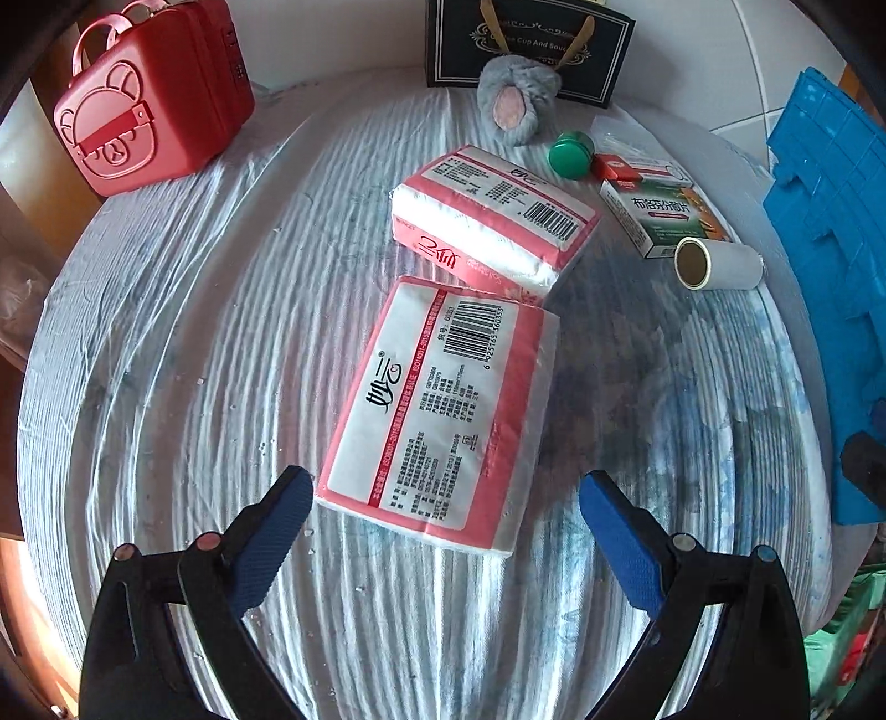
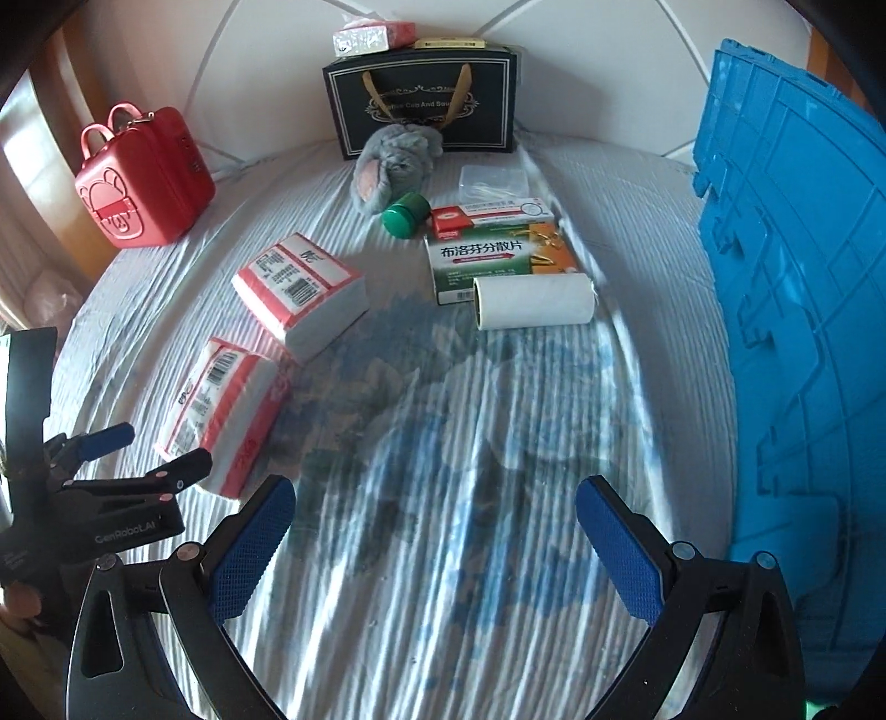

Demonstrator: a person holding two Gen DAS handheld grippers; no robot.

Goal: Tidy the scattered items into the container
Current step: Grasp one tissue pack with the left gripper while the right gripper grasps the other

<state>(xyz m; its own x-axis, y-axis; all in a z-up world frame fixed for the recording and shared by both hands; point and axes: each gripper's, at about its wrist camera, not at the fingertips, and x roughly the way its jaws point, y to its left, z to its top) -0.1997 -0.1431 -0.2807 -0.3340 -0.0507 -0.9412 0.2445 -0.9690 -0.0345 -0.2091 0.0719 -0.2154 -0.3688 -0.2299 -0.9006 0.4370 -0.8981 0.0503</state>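
Two pink-and-white tissue packs lie on the striped bedsheet: the near pack (image 1: 443, 410) (image 2: 221, 410) and the far pack (image 1: 493, 219) (image 2: 302, 291). My left gripper (image 1: 443, 487) (image 2: 144, 448) is open, its jaws either side of the near pack's closest end, not touching. My right gripper (image 2: 434, 493) is open and empty above bare sheet. A green-and-orange medicine box (image 2: 498, 257) (image 1: 662, 213), a white lint roll (image 2: 534, 302) (image 1: 720, 265), a green round jar (image 2: 407, 213) (image 1: 570, 152), a red-and-white small box (image 2: 487, 213) and a grey plush toy (image 2: 393, 163) (image 1: 518, 99) lie beyond. The blue plastic crate (image 2: 797, 310) (image 1: 830, 288) stands at the right.
A red bear-face case (image 1: 149, 105) (image 2: 144, 177) stands at the back left. A dark gift bag (image 2: 423, 99) (image 1: 526, 44) leans against the wall at the back. A clear plastic box (image 2: 493, 180) sits behind the medicine boxes.
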